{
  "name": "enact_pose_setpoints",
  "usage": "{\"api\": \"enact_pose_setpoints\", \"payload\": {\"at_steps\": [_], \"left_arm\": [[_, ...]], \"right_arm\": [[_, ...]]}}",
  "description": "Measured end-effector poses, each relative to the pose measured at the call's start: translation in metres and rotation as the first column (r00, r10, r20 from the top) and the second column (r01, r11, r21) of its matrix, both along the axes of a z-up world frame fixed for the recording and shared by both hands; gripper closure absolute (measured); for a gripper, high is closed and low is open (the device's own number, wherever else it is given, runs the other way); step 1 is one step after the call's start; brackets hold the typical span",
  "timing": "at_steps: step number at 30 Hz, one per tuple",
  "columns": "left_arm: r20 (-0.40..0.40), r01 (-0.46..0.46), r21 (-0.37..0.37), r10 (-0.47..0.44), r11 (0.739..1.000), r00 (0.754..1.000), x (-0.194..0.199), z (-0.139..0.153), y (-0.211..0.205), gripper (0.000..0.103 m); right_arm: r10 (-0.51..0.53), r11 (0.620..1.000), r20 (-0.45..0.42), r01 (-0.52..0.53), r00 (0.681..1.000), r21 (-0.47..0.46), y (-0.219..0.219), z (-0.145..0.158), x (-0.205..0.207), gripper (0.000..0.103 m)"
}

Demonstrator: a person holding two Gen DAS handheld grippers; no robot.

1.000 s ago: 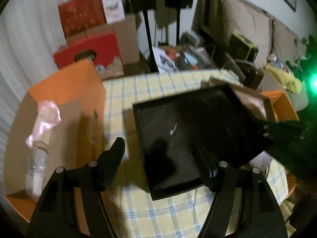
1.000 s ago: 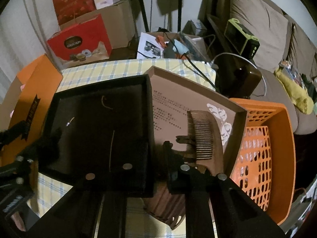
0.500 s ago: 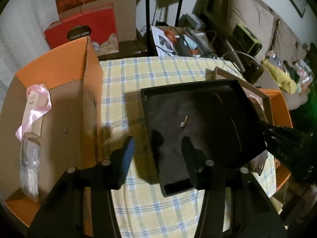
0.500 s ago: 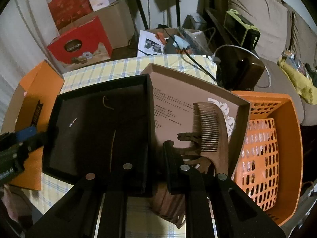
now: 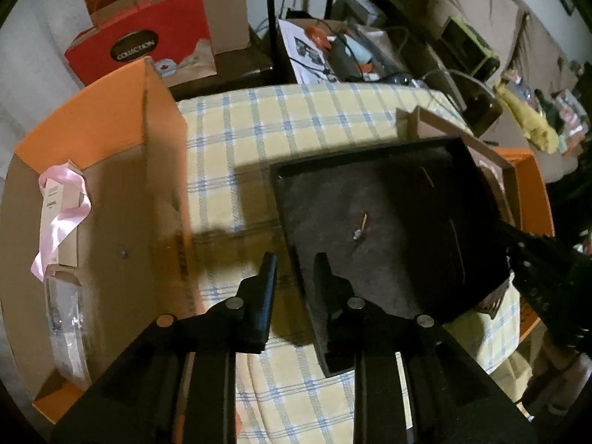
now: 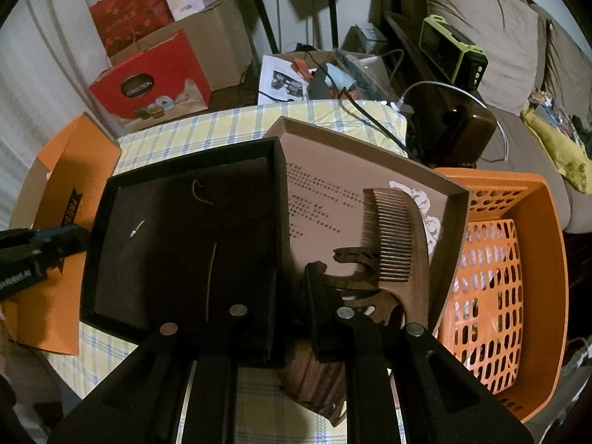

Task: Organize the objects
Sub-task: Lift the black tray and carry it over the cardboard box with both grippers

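Note:
A black shallow box [image 5: 392,229] lies on the checked tablecloth; it also shows in the right wrist view [image 6: 185,236]. My left gripper [image 5: 294,288] is closed on the box's left wall, one finger inside and one outside. My right gripper [image 6: 292,307] is closed on the box's right wall. A brown box lid [image 6: 355,185] lies under the black box's right side and holds a wooden comb [image 6: 399,233]. A carved wooden piece [image 6: 314,381] sticks out below the lid.
An open orange cardboard box [image 5: 103,170] on the left holds a pink-ribboned carton [image 5: 59,207] and a clear packet [image 5: 66,333]. An orange plastic basket [image 6: 507,270] stands on the right. Red gift boxes [image 6: 148,81], speaker stands and a sofa [image 6: 499,37] are behind the table.
My left gripper has narrowed from wide open onto the black box's left wall. The black box has shifted slightly. My right gripper has kept its hold.

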State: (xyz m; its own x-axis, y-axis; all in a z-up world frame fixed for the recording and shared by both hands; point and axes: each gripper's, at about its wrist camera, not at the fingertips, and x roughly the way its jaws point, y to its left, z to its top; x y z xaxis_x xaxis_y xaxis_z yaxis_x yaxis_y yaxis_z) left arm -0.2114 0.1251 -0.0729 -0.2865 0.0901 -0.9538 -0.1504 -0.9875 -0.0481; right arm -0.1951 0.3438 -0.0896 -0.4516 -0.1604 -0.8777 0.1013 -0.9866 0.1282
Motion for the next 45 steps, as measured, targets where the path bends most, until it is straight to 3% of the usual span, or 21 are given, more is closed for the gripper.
{"api": "enact_pose_setpoints", "payload": {"at_steps": [4, 8, 10, 14, 26, 35, 45], "left_arm": [[0.024, 0.021, -0.028, -0.020, 0.999, 1.000, 0.000, -0.014, 0.012, 0.082], [-0.001, 0.014, -0.023, -0.014, 1.000, 1.000, 0.002, -0.016, 0.012, 0.083], [-0.007, 0.003, -0.024, -0.003, 1.000, 1.000, 0.002, -0.015, 0.009, 0.093], [-0.006, -0.016, 0.011, 0.016, 1.000, 1.000, 0.003, -0.014, -0.001, 0.096], [-0.155, -0.010, 0.062, 0.020, 0.998, 0.988, 0.018, 0.048, -0.018, 0.095], [-0.251, -0.069, 0.098, 0.092, 0.993, 0.964, 0.036, 0.096, -0.074, 0.094], [-0.267, -0.189, 0.105, 0.211, 0.976, 0.940, 0.053, 0.107, -0.166, 0.094]], "right_arm": [[0.000, 1.000, 0.001, 0.000, 1.000, -0.003, 0.000, 0.000, 0.000, 0.090], [0.001, 1.000, -0.001, -0.001, 1.000, -0.006, 0.000, 0.000, -0.001, 0.091], [0.006, 1.000, -0.004, -0.006, 1.000, -0.028, -0.001, 0.000, 0.000, 0.095], [0.002, 0.999, -0.014, -0.003, 1.000, -0.032, -0.004, 0.003, 0.002, 0.095], [0.019, 0.999, -0.110, -0.022, 0.994, -0.030, -0.019, 0.058, 0.010, 0.095], [0.131, 0.991, -0.190, -0.132, 0.973, 0.007, -0.074, 0.103, 0.017, 0.095], [0.270, 0.961, -0.212, -0.277, 0.939, -0.004, -0.160, 0.115, 0.022, 0.095]]}}
